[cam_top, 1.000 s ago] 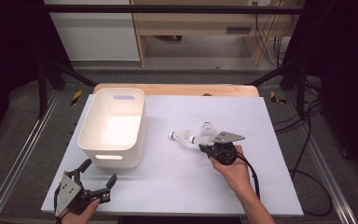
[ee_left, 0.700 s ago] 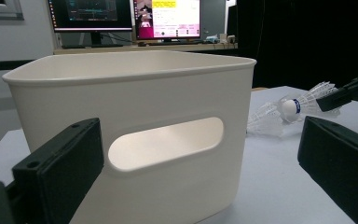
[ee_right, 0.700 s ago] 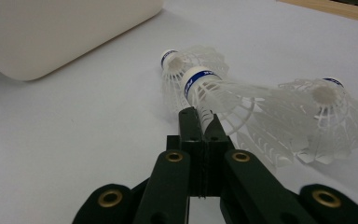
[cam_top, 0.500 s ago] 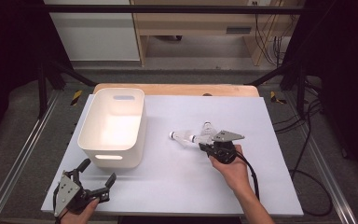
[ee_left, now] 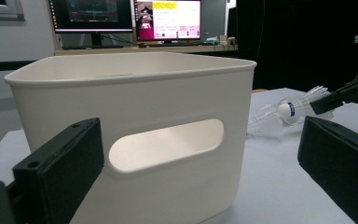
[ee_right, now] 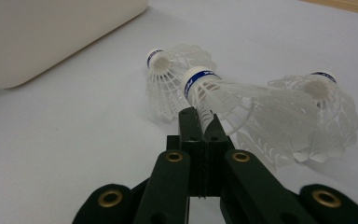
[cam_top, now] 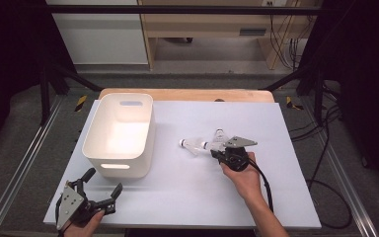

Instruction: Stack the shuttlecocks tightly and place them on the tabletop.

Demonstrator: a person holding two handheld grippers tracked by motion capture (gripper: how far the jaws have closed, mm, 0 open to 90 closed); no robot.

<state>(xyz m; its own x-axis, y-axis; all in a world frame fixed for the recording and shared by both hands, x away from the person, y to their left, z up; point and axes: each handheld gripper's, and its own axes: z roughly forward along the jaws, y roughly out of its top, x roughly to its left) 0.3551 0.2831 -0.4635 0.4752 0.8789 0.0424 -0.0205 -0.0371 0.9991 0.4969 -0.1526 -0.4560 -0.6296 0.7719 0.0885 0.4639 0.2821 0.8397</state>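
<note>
Nothing is seen to have shifted since the earlier frame: the right tongs (ee_right: 204,122) are kept clamped on a shuttlecock (ee_right: 233,100) (cork toward the white bin (cam_top: 121,133), leftward on the tabletop (cam_top: 187,197)), while the left tongs (cam_top: 100,190) are held wide open, empty.

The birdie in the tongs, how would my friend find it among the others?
Start at the big white plastic tub on the white table, then look to its right for three white feathery shuttlecocks lying together. The one you want is in the middle, and it alone has its skirt pinched in the right hand's black tongs.
</note>
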